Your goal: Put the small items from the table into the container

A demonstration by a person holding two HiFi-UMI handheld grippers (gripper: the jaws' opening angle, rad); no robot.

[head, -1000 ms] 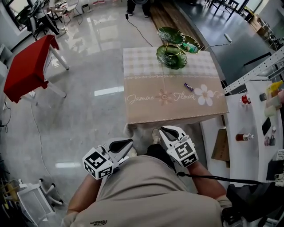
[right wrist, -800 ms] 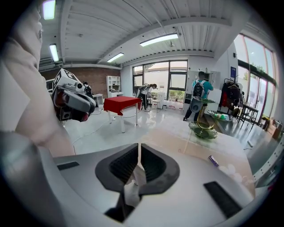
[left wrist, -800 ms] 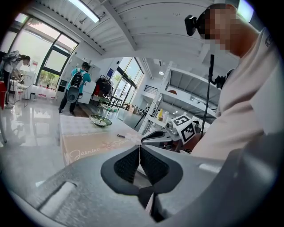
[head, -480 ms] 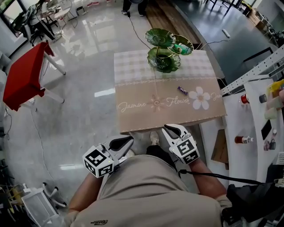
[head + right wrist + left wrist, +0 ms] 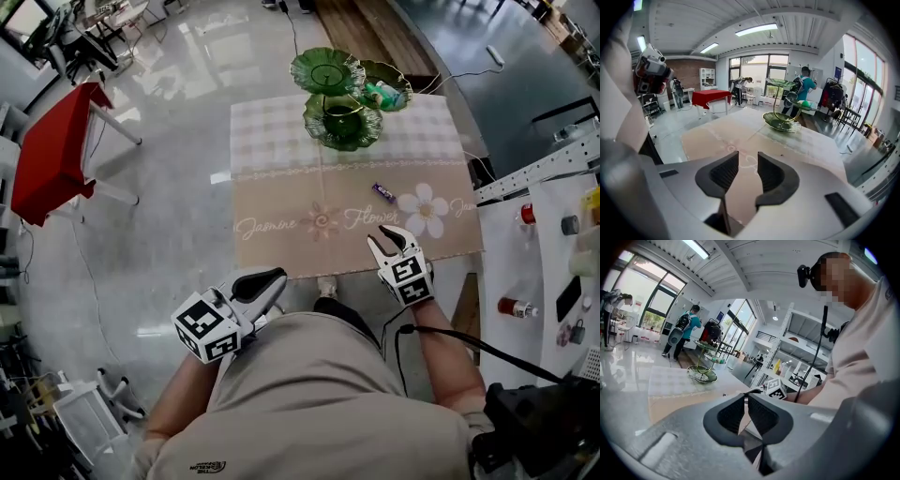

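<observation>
The right tongs (image 5: 747, 157) stand partly apart and are opening, with nothing between the two dark pads; through the gap only the tan cloth of the counter (image 5: 281, 197) shows. In the head view the right tongs (image 5: 389, 236) hang over the counter's near edge, pointing toward the green tiered dish stand (image 5: 342, 120) at the far side.

The left tongs (image 5: 745, 394) are drawn in to a narrow V whose tips meet, and they hold nothing. The left tongs (image 5: 279, 277) sit off the counter, close to the person's body, farther from the dish stand than the right pair.

A small purple item (image 5: 382, 191), perhaps a wrapped sweet though it is too small to tell, lies flat on the cloth between the dish stand and the right tongs, touching neither. It sits on the near side of the stand, just beside a printed white flower (image 5: 424, 208).

The dish stand has leaf-shaped green dishes on a gold frame, and one far dish holds a pale green object (image 5: 382, 94). The stand also shows in the right gripper view (image 5: 780, 121), beyond the pads.
</observation>
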